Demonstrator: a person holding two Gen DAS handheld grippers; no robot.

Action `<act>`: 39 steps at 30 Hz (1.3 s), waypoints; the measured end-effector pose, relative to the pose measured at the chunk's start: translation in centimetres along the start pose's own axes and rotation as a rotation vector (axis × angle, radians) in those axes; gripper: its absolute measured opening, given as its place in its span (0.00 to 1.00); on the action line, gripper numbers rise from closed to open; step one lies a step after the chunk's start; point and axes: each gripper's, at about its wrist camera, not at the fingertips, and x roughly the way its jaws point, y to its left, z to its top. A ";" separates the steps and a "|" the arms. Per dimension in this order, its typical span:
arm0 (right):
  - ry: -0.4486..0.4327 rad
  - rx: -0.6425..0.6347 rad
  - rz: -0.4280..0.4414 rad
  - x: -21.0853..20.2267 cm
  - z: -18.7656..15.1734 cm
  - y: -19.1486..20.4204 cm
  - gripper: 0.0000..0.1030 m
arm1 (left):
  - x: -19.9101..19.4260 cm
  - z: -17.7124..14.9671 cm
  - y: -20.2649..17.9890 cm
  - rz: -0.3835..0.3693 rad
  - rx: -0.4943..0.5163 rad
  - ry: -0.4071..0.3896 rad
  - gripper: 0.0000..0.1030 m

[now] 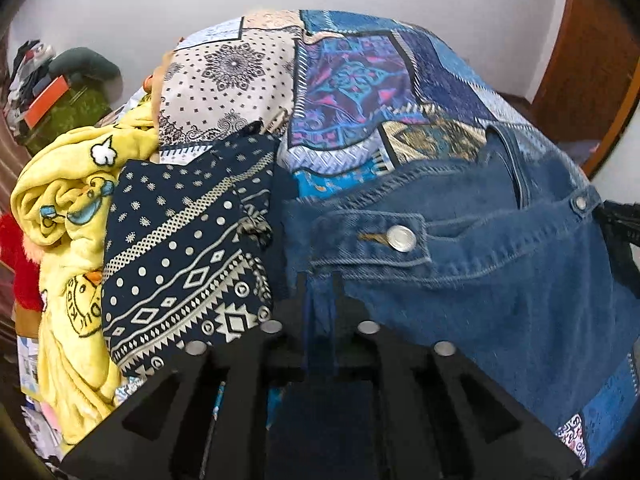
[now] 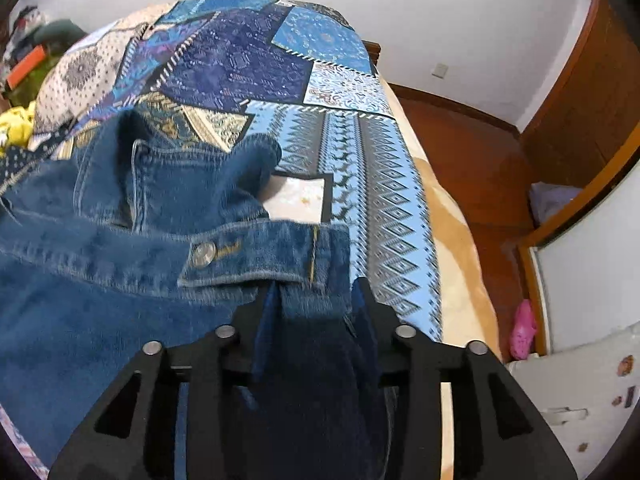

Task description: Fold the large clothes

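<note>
A blue denim jacket lies on a bed covered by a patchwork bedspread. Its hem tab with a metal button shows in the left wrist view. My left gripper is shut on the jacket's hem edge near that tab. In the right wrist view the jacket fills the left side, with another buttoned tab. My right gripper is shut on the denim hem corner just past the tab. Both hold the fabric bunched between the fingers.
A dark navy patterned cloth and a yellow plush blanket lie left of the jacket. A red item sits at the far left. The bed's right edge drops to a wooden floor. A pink object lies by a white cabinet.
</note>
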 end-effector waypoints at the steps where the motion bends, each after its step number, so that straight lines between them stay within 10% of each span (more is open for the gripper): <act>1: 0.002 -0.010 -0.010 -0.4 -0.2 0.2 0.38 | -0.3 -0.1 -0.4 -0.003 0.010 -0.004 0.17; 17: -0.135 -0.116 0.382 -8.7 -4.9 11.4 0.53 | -5.4 -3.8 -10.3 -0.160 0.226 -0.055 0.71; 23: -0.036 -0.157 0.310 -6.0 -7.3 12.4 0.53 | -2.4 -6.4 -8.9 -0.118 0.183 0.046 0.75; 28: -0.052 -0.145 0.233 -7.0 -8.7 9.8 0.71 | -3.4 -7.8 -4.6 -0.144 0.023 0.018 0.79; 39: -0.078 0.023 0.092 -9.8 -12.7 1.5 0.74 | -5.3 -12.1 2.4 -0.014 -0.195 0.021 0.83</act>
